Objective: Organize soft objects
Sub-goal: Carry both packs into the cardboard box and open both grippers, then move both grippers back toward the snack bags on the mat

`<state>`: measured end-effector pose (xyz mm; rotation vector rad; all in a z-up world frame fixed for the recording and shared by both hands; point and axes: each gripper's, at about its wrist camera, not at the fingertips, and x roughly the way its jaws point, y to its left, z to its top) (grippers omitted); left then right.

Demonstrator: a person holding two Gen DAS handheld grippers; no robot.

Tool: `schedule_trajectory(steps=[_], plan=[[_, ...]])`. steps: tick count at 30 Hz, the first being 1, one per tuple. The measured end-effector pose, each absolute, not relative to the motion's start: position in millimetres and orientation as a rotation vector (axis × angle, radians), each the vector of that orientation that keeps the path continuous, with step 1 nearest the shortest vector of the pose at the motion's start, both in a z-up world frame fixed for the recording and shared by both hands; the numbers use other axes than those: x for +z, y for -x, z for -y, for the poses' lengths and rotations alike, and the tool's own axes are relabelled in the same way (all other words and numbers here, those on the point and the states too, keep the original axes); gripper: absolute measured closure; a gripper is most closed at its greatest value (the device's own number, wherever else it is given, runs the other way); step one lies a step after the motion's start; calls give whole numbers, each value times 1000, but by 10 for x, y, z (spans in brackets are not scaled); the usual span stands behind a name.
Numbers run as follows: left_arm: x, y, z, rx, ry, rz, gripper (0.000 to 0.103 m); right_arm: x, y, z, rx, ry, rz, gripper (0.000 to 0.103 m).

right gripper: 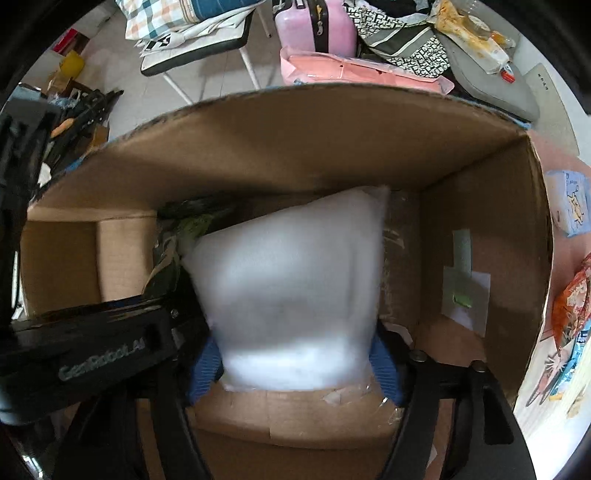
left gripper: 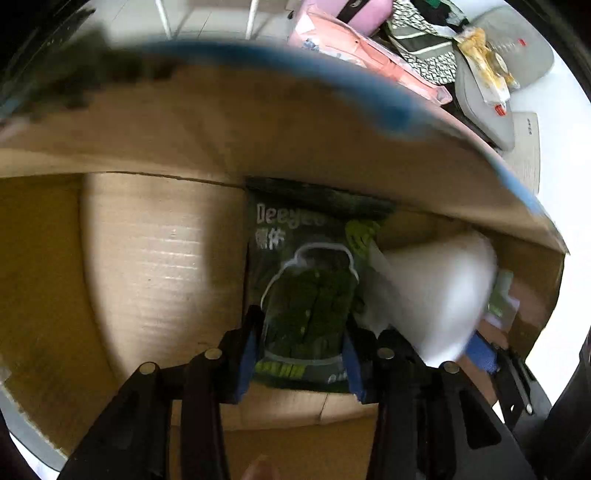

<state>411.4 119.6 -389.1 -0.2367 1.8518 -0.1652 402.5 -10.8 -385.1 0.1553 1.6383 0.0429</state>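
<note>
Both grippers reach down into an open cardboard box (left gripper: 155, 258). My left gripper (left gripper: 301, 354) is shut on a dark green packet (left gripper: 310, 280) marked "Deeyeo", held upright against the box's far wall. My right gripper (right gripper: 295, 365) is shut on a soft white pack (right gripper: 291, 295), held upright just right of the green packet. The white pack (left gripper: 432, 291) also shows in the left wrist view, with the right gripper's blue pad (left gripper: 480, 354) beside it. The green packet's edge (right gripper: 192, 225) shows left of the white pack. The box wall (right gripper: 295, 147) stands behind both.
Behind the box lie a pink package (right gripper: 354, 72), a pink suitcase (right gripper: 314, 29), patterned cloth (right gripper: 402, 40) and a grey cushion (right gripper: 491, 85). A chair with folded fabrics (right gripper: 192, 33) stands on the floor. Snack packets (right gripper: 569, 306) lie right of the box.
</note>
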Motion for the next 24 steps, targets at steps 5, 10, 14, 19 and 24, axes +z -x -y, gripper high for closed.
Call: schedule_trajectory(steps=[5, 10, 14, 19, 24], plan=[[-3497, -4036, -1210, -152, 161, -1757, 20, -3583, -3954, 131, 43, -133, -1604, 13], [-2986, -3786, -1287, -116, 101, -1629, 5, -3292, -3761, 153, 33, -92, -1573, 7], [-2768, -3468, -1481, -84, 73, -1550, 5, -2995, -3468, 155, 34, -96, -1515, 0], [-2564, -3099, -1644, -55, 57, -1472, 5, -2662, -3087, 134, 34, -73, -1446, 0], [-2393, -2827, -1664, -37, 75, -1407, 5, -2353, -2716, 121, 22, -37, -1364, 0]])
